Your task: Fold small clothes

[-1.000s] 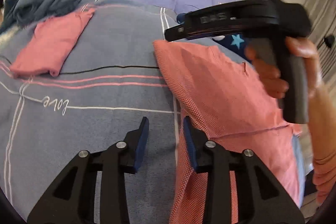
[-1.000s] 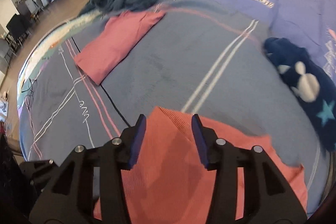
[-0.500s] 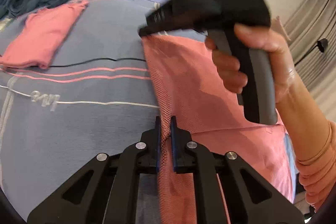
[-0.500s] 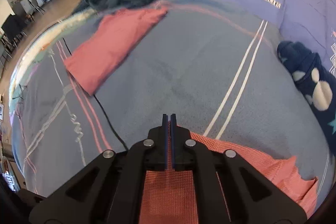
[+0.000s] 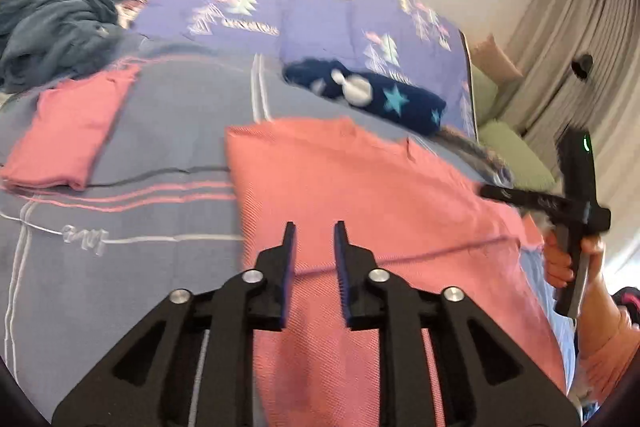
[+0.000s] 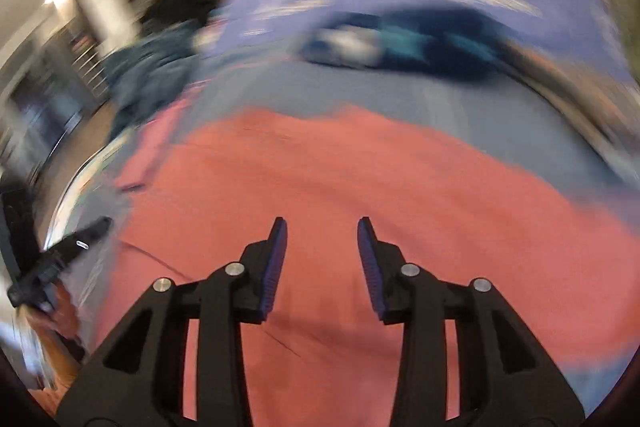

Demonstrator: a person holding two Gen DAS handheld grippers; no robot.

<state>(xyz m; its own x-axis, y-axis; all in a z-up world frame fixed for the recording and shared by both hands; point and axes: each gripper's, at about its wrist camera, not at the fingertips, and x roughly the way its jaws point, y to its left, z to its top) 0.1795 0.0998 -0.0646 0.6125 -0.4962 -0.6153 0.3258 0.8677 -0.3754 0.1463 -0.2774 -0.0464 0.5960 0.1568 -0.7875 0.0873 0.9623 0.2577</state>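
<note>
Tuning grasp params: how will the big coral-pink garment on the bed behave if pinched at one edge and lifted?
The coral-pink garment lies flat and follows the bedspread, so it will probably be floppy and drape from the pinch. It looks thin, so likely light. The fine ribbed weave suggests a fair pad grip; a push would probably bunch it rather than slide it.

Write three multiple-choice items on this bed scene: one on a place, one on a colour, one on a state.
1. Where does the folded pink garment lie relative to the salmon garment in the left wrist view?
A. Left
B. On top
C. Under it

2. What colour is the star-print cloth?
A. Yellow
B. Navy
C. White

3. What is between the left claw jaws?
A. Pinched salmon fabric
B. Nothing; they are opening
C. A sock

A: it lies apart, on the striped blanket.
B: dark blue.
B: a gap shows, fabric lies beneath.
</note>
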